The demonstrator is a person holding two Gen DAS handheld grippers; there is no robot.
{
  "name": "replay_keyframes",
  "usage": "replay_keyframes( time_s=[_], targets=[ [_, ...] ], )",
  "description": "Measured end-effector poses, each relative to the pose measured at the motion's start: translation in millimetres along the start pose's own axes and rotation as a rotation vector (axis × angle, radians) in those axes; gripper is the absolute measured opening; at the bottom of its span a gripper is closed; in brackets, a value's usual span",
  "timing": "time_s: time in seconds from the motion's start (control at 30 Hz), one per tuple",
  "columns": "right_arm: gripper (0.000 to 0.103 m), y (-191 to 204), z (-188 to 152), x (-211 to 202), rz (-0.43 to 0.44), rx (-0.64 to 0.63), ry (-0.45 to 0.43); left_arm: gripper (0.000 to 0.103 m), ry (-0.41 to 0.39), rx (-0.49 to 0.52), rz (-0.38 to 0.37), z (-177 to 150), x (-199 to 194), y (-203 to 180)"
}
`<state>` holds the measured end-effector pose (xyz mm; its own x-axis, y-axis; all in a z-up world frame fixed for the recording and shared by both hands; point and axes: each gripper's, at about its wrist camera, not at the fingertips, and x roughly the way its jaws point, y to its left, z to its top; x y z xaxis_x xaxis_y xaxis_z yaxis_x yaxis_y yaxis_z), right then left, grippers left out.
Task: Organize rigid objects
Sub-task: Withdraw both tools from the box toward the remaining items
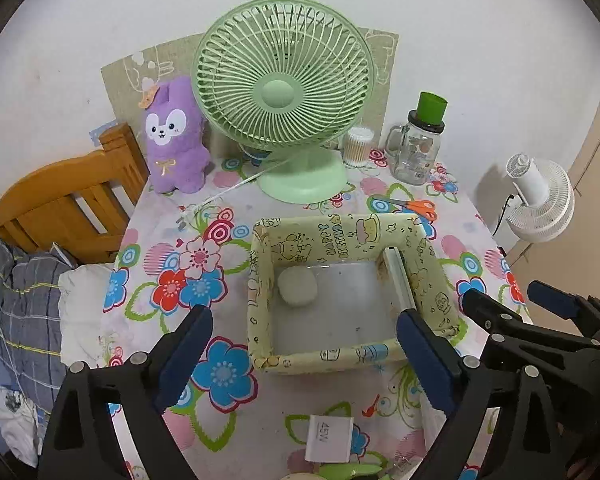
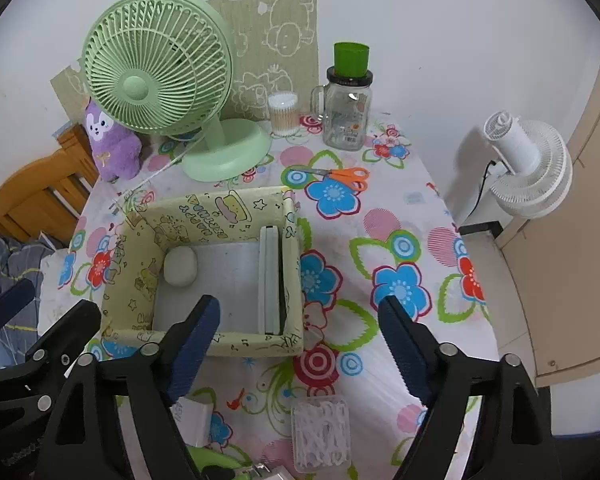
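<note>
Left tongs gape empty; right tongs likewise, angled down.

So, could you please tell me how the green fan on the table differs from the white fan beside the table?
The green fan stands on the flowered table on a round base, while the white fan stands off the table, by the wall. The green fan faces these cameras, showing its grille front; the white fan is turned away, showing its motor housing. The green one looks larger in both views, though it is also nearer. Both have round, ribbed grilles.

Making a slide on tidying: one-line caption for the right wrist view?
Open right hand-held gripper above a paper-covered box holding a white pebble-shaped case and slim case.
</note>
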<state>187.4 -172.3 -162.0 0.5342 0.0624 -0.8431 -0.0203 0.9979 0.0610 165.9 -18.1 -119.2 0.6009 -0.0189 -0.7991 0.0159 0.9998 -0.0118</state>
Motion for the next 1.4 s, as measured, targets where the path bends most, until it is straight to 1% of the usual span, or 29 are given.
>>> replay_keyframes(
  time_s=[0.17, 0.27, 0.4, 0.63, 1.03, 1.23, 1.4],
  targets=[
    [0.087, -0.7, -4.9, -13.1, 0.006, -0.006, -0.016, 0.096, -0.009, 0.001, -0.003, -3.9, -11.7, 0.2],
    [0.09, -1.9, -7.2, -20.4, 0.003, -0.01, -0.028, 0.097, -0.017, 0.002, -0.007, -6.0, -19.2, 0.0],
    [0.092, -5.1, -8.1, -29.3, -0.002, -0.011, -0.043, 0.101, -0.028, 0.014, -0.006, -7.3, -27.0, -2.3],
    [0.094, -8.8, -9.0, -44.4, -0.013, -0.016, -0.077, 0.102, -0.047, 0.031, -0.012, -8.5, -39.4, -7.2],
    [0.094, -15.3, -16.6, -64.3, -0.022, -0.018, -0.11, 0.103, -0.064, 0.049, -0.012, -18.8, -57.3, -17.6],
    [0.094, -20.7, -23.9, -67.7, -0.029, -0.012, -0.105, 0.103, -0.048, 0.033, -0.017, -28.0, -58.3, -20.6],
    [0.094, -24.9, -26.9, -66.0, -0.032, -0.014, -0.092, 0.103, -0.022, 0.059, -0.011, -35.8, -54.0, -28.5]
  ],
)
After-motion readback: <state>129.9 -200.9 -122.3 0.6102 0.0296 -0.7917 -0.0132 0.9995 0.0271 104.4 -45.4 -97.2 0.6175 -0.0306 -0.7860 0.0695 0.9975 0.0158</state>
